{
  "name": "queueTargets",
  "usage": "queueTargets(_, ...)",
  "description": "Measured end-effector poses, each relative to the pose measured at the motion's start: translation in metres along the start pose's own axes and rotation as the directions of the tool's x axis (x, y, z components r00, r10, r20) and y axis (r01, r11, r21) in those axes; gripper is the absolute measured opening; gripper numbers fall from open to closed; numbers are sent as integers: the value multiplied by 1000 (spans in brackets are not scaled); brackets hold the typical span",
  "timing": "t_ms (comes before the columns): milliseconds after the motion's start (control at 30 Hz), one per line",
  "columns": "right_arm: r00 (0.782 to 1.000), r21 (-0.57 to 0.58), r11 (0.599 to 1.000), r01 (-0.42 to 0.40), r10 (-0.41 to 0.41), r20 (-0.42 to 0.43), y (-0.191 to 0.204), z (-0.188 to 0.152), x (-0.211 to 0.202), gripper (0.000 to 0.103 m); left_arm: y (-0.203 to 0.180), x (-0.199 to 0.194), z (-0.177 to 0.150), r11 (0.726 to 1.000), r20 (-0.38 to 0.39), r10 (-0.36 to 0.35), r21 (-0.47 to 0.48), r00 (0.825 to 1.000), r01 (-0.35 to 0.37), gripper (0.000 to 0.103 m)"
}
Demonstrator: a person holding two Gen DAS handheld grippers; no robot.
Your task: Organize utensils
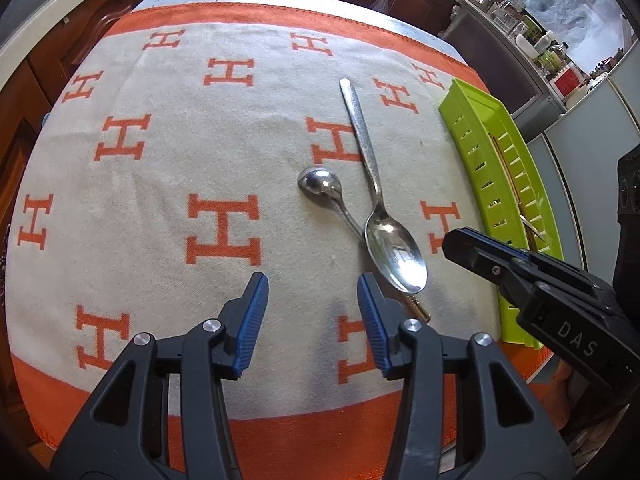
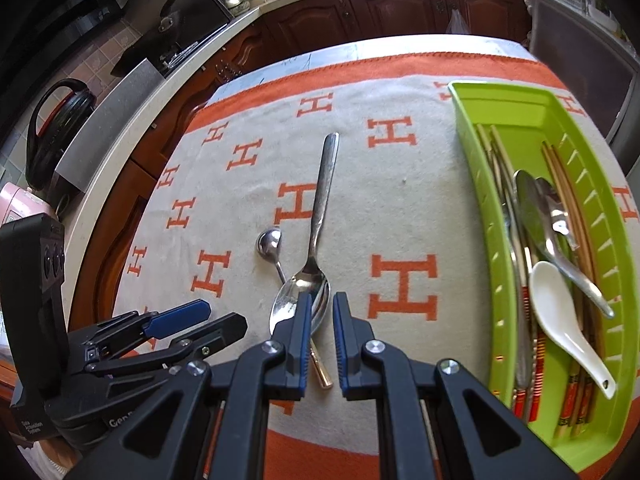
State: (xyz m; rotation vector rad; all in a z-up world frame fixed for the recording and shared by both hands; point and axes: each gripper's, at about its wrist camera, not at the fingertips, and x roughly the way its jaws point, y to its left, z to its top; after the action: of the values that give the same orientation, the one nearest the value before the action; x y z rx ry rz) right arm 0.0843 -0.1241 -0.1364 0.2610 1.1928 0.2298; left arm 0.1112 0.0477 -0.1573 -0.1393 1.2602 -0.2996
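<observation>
While both hand-held grippers hang above the cloth, two utensils lie loose on it: one large stainless-steel spoon [image 2: 310, 264] with its bowl towards the cameras and its straight handle running away, and one small steel teaspoon [image 2: 271, 245] with a round bowl beside it. The teaspoon's thin handle passes under the large spoon's bowl and comes out on the near side as a gold-coloured tip [image 2: 322, 372]. Both rest on a grey woven cloth with orange H letters and an orange border [image 2: 400, 208], spread over the table. One lime-green slotted plastic tray [image 2: 472, 168] stands on the right part of the cloth, well apart from the two loose spoons. Counted in the tray from the right wrist view: one white ceramic soup spoon [image 2: 560, 320], at least two steel spoons [image 2: 536, 216], and several chopsticks [image 2: 564, 188], wooden and red-patterned; exact chopstick count cannot be told, as they overlap. Left gripper [image 1: 312, 312], black frame with blue ribbed pads: jaws stand apart, nothing between them, only bare cloth below; it hovers just left of the large spoon's bowl. Right gripper [image 2: 322, 320], same build: jaws nearly closed, a narrow gap left, nothing clamped; it sits over the near edge of the large spoon's bowl, and contact with the spoon cannot be told. Brown wooden cabinets [image 2: 400, 8] stand behind the table.
</observation>
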Motion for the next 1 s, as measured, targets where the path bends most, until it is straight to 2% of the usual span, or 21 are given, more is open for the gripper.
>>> queueTargets(200, 997, 45, 999, -27, 30, -74, -5, -2, 22, 12, 8, 3, -1, 1000, -4, -8, -24, 1000, 7, 43)
queueTargets(300, 995, 75, 997, -34, 41, -87, -9, -3, 27, 22, 11, 5, -1, 999, -7, -10, -32, 1000, 10, 43)
queueTargets(533, 993, 123, 990, -68, 80, -91, -13, -4, 32, 22, 13, 7, 0, 999, -6, -18, -34, 1000, 18, 43)
queueTargets(733, 981, 190, 973, -133, 156, -111, -15, -3, 37, 22, 12, 8, 0, 999, -6, -17, -34, 1000, 17, 43)
queueTargets(833, 979, 223, 964, -142, 170, -112, -18, -2, 38, 22, 12, 8, -1, 999, -6, -16, -34, 1000, 16, 43)
queueTargets(900, 978, 241, 960, -146, 177, -114, -19, -1, 39, 20, 12, 7, 0, 999, -7, -16, -32, 1000, 16, 43)
queueTargets(1000, 976, 266, 953, -147, 183, -120, -23, 0, 41, 9, 11, 7, -1, 1000, -8, -15, -28, 1000, 15, 43)
